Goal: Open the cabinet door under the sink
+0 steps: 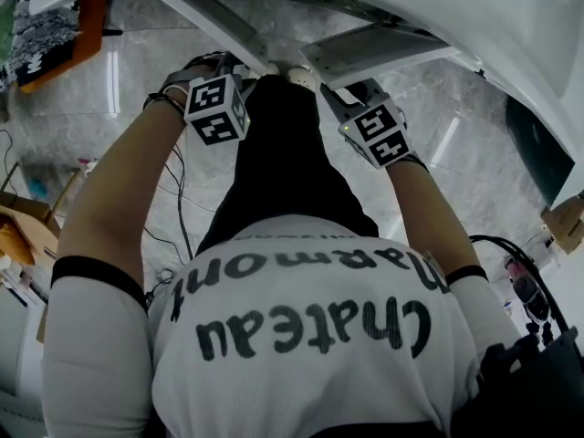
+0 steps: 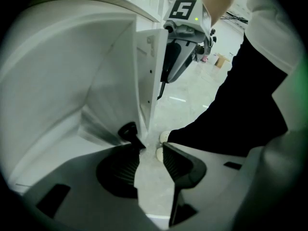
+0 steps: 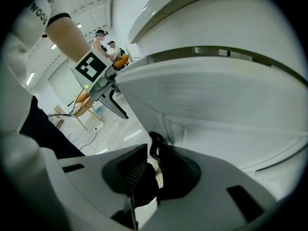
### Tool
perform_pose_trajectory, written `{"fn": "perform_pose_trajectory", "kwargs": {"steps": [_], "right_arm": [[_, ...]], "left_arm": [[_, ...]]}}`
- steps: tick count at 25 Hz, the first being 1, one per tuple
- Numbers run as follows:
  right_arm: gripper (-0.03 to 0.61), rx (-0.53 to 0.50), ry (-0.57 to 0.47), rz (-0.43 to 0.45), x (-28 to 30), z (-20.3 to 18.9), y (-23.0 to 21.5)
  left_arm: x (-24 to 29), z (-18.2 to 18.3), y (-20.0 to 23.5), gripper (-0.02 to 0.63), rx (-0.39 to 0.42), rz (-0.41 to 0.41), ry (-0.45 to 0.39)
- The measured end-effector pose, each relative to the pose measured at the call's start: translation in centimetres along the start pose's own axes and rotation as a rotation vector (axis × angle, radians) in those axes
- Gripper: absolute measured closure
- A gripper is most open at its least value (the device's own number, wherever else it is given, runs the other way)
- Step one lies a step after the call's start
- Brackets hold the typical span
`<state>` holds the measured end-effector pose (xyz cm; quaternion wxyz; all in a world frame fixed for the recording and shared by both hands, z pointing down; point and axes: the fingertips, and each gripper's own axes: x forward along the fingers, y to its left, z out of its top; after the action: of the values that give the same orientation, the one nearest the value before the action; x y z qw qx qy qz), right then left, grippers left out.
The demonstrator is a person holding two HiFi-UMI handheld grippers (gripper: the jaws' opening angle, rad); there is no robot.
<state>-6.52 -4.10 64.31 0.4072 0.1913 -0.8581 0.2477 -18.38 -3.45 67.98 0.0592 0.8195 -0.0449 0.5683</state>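
The white cabinet under the sink has two doors, and both stand swung out toward me. The left door (image 1: 212,18) shows edge-on in the left gripper view (image 2: 144,76), with its black knob (image 2: 127,130) low on the inner side. My left gripper (image 2: 151,148) is open. The knob sits just off its left fingertip (image 2: 137,150), and only floor and shoes show in the gap. My right gripper (image 3: 153,150) is shut on the black handle (image 3: 155,143) of the right door (image 3: 207,95), which also appears in the head view (image 1: 374,48).
The sink basin's rim (image 1: 456,16) overhangs both doors. My legs and shoes (image 2: 165,137) stand between the doors. Cables (image 1: 178,217) lie on the marble floor. A wooden table (image 1: 18,226) is at the left and boxes (image 1: 566,222) at the right. People stand far off (image 3: 103,42).
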Motion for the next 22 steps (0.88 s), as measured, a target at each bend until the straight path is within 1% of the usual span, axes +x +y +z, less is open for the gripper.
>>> {"fn": "perform_pose_trajectory", "kwargs": {"steps": [6, 13, 16, 19, 22], "right_arm": [[0.520, -0.027, 0.022, 0.013, -0.3, -0.7, 0.3], [0.520, -0.053, 0.059, 0.018, -0.6, -1.5, 0.8], [0.520, -0.058, 0.071, 0.021, -0.9, -2.1, 0.9], [0.520, -0.068, 0.087, 0.022, -1.0, -2.6, 1.2], [0.520, -0.079, 0.101, 0.026, -1.1, -3.0, 1.4]], "left_arm": [[-0.2, -1.0, -0.7, 0.480, 0.044, -0.011, 0.035], [-0.7, -2.7, -1.7, 0.479, 0.060, -0.032, 0.088], [-0.8, -2.9, -1.8, 0.479, 0.063, -0.023, 0.110], [-0.9, -3.7, -2.1, 0.479, 0.084, -0.015, 0.130], [-1.3, -4.6, -2.5, 0.479, 0.097, -0.030, 0.152]]}}
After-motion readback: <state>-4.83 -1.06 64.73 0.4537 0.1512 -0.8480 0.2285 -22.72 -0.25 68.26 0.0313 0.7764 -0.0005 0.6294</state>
